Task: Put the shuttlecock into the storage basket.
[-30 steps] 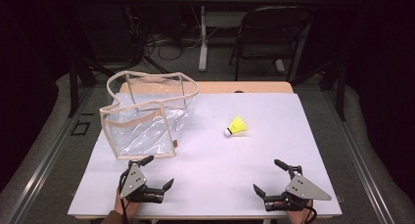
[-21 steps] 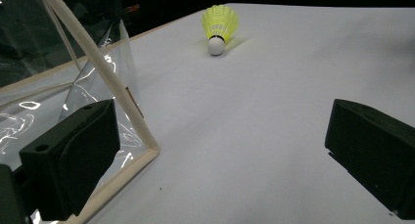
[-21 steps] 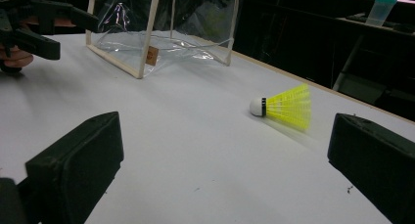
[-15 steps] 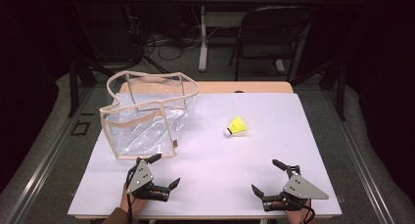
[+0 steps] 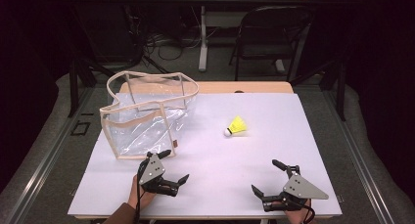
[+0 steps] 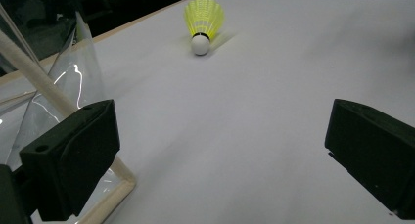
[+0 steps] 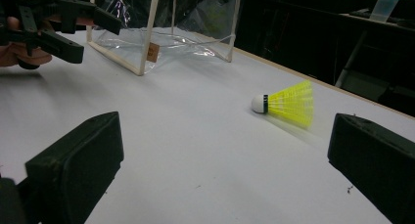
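From the high view, a yellow shuttlecock (image 5: 236,126) lies on its side near the middle of a white table (image 5: 274,150), its white cork tip toward the near left and its feathered skirt fanning away to the far right. A clear plastic bag (image 5: 145,115) with cream piping stands open on the far left part of the table, well apart from the shuttlecock. The left gripper (image 5: 172,166), held in a hand, sits just beside the bag's near corner with its jaws spread and empty. The right gripper (image 5: 266,177) rests near the front right edge, jaws also spread and holding nothing. A dark folding chair (image 5: 274,33) stands behind the table.

In the left gripper view, the shuttlecock (image 6: 202,23) lies ahead across bare table, cork end nearest, nothing between it and the parted jaws. The bag's cream edge (image 6: 58,104) runs close past the left jaw.

In the right gripper view, the shuttlecock (image 7: 286,104) lies ahead and to the right, cork pointing left, with open table before it. The bag (image 7: 166,33) stands farther back, and the left gripper (image 7: 73,31) shows at the upper left with jaws apart
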The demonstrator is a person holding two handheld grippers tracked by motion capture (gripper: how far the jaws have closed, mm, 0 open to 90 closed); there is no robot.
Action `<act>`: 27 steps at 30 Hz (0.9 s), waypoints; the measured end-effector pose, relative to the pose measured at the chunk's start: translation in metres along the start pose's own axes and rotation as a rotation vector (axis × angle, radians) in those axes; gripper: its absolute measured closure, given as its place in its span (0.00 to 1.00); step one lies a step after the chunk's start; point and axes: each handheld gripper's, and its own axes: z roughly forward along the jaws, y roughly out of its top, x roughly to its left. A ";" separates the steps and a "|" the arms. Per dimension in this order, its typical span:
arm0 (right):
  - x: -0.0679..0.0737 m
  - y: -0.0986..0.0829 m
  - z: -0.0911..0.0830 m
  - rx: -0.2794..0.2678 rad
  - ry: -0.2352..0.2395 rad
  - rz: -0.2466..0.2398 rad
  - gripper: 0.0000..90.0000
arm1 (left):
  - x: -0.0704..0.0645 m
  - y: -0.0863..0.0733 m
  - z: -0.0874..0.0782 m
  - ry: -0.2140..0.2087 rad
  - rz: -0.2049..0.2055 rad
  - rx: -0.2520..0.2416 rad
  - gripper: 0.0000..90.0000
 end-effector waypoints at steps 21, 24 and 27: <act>0.000 -0.001 0.001 0.007 0.005 0.007 0.00 | 0.000 0.022 0.038 -0.061 0.005 0.086 0.00; 0.000 -0.001 0.001 0.005 0.002 0.010 0.00 | 0.000 0.025 0.043 -0.062 0.008 0.095 0.00; 0.000 -0.001 0.001 0.013 0.006 0.008 0.00 | 0.001 0.029 0.047 -0.063 0.009 0.103 0.00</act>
